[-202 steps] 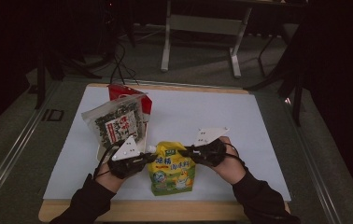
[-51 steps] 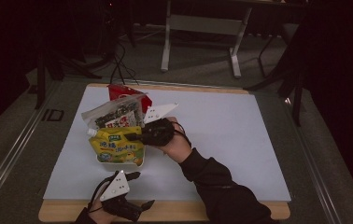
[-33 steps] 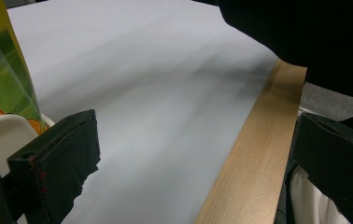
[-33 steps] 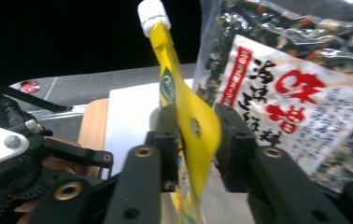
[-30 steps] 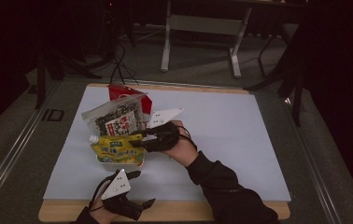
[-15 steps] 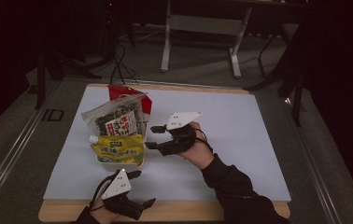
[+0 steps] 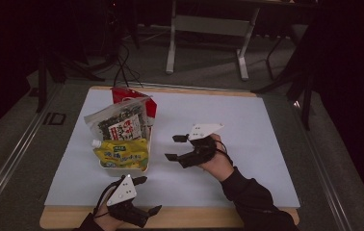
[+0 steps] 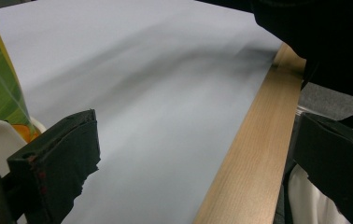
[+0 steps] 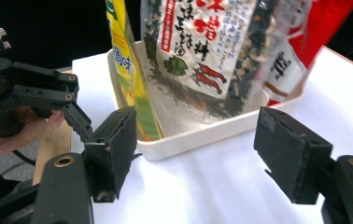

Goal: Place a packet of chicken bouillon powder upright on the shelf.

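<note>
A white tray [image 7: 147, 144] near the tabletop's [image 7: 247, 125] left side keeps three soft packets standing on edge — a glossy yellow pouch [image 7: 121, 155] in front, a crinkly clear seaweed bag [image 7: 118, 122], a red pack [image 7: 131, 94] behind. At the near edge, the left hand-held gripper [image 7: 149, 195] idles, jaws apart. The right hand-held gripper [image 7: 173, 147] sits beside the tray — jaws just opened, nothing between them.

Red packet [image 7: 147, 103] half-hidden behind seaweed bag [image 7: 120, 124]
</note>
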The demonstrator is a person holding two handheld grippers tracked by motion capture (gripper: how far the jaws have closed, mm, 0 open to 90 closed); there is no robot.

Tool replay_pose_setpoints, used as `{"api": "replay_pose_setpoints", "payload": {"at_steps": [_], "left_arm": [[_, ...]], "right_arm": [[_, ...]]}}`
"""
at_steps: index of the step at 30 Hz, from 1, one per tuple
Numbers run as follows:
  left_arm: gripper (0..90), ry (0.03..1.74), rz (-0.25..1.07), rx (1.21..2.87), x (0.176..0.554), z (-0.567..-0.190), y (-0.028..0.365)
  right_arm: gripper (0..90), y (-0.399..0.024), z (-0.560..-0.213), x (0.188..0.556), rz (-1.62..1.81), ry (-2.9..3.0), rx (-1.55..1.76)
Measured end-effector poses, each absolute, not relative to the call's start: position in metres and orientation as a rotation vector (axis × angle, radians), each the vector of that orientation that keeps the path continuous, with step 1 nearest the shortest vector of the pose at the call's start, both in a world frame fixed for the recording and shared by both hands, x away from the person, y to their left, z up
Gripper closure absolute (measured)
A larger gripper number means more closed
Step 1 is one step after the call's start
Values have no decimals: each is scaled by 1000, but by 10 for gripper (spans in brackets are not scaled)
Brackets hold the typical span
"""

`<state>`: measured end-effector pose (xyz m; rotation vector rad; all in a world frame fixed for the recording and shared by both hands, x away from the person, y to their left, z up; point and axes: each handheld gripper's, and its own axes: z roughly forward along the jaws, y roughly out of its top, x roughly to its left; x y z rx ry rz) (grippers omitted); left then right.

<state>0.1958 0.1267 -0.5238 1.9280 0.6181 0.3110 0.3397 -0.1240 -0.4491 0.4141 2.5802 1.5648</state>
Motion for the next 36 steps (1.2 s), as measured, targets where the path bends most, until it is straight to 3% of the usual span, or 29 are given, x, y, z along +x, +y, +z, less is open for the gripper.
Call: {"api": "replay_pose_setpoints", "payload": {"at_steps": [3,17,36], "left_arm": [[23,619,310,1927,196,-524,126],[23,614,313,1934,196,-525,126],[23,614,309,1936,196,-526,127]], "right_arm": [[217,-136,-454,338,1583,2571,436],[157,-166,-482,329,1562,2579,533],[149,-204,-517,325,1445,2610,635]]}}
